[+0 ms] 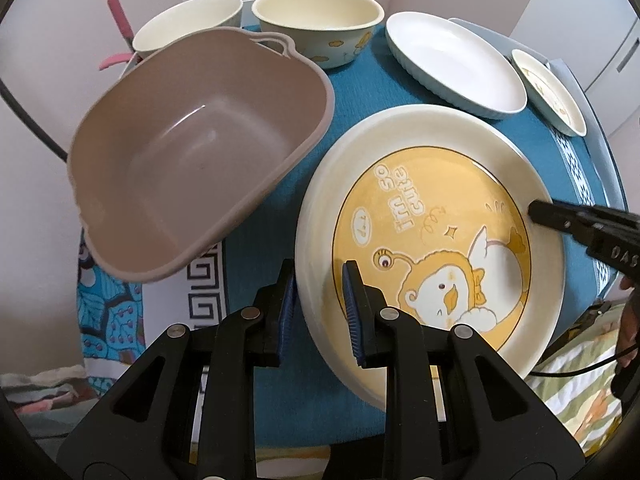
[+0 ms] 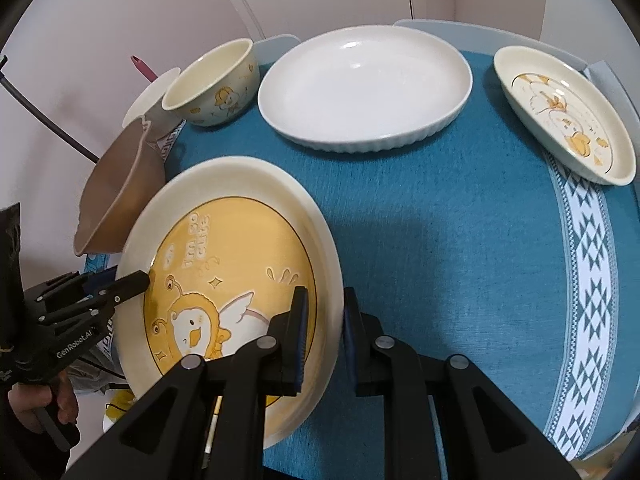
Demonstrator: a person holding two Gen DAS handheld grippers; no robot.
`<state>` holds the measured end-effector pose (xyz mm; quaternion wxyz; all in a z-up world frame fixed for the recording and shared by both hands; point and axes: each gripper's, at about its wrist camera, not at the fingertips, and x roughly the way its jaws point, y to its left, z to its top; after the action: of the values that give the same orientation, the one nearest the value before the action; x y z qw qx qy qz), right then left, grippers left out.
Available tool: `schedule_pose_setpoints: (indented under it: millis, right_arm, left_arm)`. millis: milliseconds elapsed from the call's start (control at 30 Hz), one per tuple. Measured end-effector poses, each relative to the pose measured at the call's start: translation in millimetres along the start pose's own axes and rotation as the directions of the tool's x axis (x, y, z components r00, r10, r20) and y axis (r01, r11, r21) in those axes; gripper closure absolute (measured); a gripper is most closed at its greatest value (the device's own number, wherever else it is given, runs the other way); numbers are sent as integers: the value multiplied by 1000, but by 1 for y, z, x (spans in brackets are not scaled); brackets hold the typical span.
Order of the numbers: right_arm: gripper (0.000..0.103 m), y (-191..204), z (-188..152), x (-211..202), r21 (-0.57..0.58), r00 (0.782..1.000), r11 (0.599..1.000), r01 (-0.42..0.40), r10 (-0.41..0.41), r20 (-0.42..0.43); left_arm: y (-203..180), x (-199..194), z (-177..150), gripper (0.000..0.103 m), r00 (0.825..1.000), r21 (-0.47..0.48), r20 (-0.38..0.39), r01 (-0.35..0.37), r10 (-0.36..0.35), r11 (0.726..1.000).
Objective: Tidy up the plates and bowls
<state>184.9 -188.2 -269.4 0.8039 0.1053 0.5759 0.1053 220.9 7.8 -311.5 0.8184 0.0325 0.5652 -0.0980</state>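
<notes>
Both grippers, left gripper (image 1: 320, 304) and right gripper (image 2: 324, 334), clamp the yellow plate (image 1: 432, 216); the basin (image 1: 192, 152) is empty, other dishes wait.

The cream plate (image 1: 432, 216) bears a yellow cartoon duck, on a teal cloth (image 2: 440, 200) beside a taupe basin (image 1: 192, 152).

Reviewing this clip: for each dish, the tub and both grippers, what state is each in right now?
Yellow duck plate: tilted, held at opposite rims by both grippers.
Left gripper: shut on the plate's rim.
Right gripper: shut on the plate's rim.
Brown plastic tub: empty, tilted.
White oval dish: empty, flat on the blue tablecloth.
Small duck plate: empty.
Two cream bowls: upright, empty.
</notes>
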Motion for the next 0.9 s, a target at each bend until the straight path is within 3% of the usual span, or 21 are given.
schedule_pose_setpoints:
  millis: [133, 233, 267, 300, 333, 367, 400, 467, 633, 700, 800, 900]
  right_arm:
    - [87, -1, -1, -23, -2, 999, 1000, 9, -9, 31]
    - [87, -1, -4, -49, -17, 997, 1000, 22, -21, 69]
    - [87, 0, -4, -59, -23, 996, 999, 33, -30, 90]
    - [85, 1, -3, -68, -30, 993, 999, 41, -37, 109]
    - [81, 1, -2, -79, -38, 990, 998, 50, -45, 131]
    - [63, 0, -2, -90, -46, 987, 997, 59, -51, 152]
    - [37, 4, 2, -98, -54, 984, 996, 66, -56, 170]
    - [13, 4, 8, -117, -66, 975, 995, 70, -55, 216]
    - [12, 0, 26, -148, -51, 953, 997, 55, -37, 302]
    - [0, -5, 35, -157, -53, 943, 997, 50, -30, 331]
    - [0, -12, 54, -165, -81, 932, 995, 65, -32, 360]
    - [0, -21, 78, -162, -127, 951, 987, 100, -57, 302]
  left_arm:
    - [-6, -20, -6, 82, 1000, 13, 8, -19, 19, 1000]
    - [-14, -50, -5, 80, 998, 23, 65, -14, 12, 1000]
    - [-18, -63, -2, 72, 995, 27, 95, -10, 7, 1000]
    - [-22, -79, 1, 51, 991, 33, 136, -9, 5, 999]
    - [-24, -89, 3, 38, 986, 37, 166, -9, 2, 999]
    - [-29, -106, 7, 15, 972, 47, 233, -8, -3, 999]
    - [-33, -119, 10, 2, 957, 59, 290, -13, -5, 998]
    - [-40, -141, 19, 0, 927, 85, 376, -32, -3, 996]
    - [-56, -155, 49, 0, 912, 80, 406, 27, -57, 996]
    - [-60, -156, 58, 0, 911, 64, 408, 42, -65, 997]
    - [-68, -155, 74, 0, 909, 29, 411, 56, -63, 998]
    - [-74, -145, 83, 0, 915, -10, 399, 71, -61, 997]
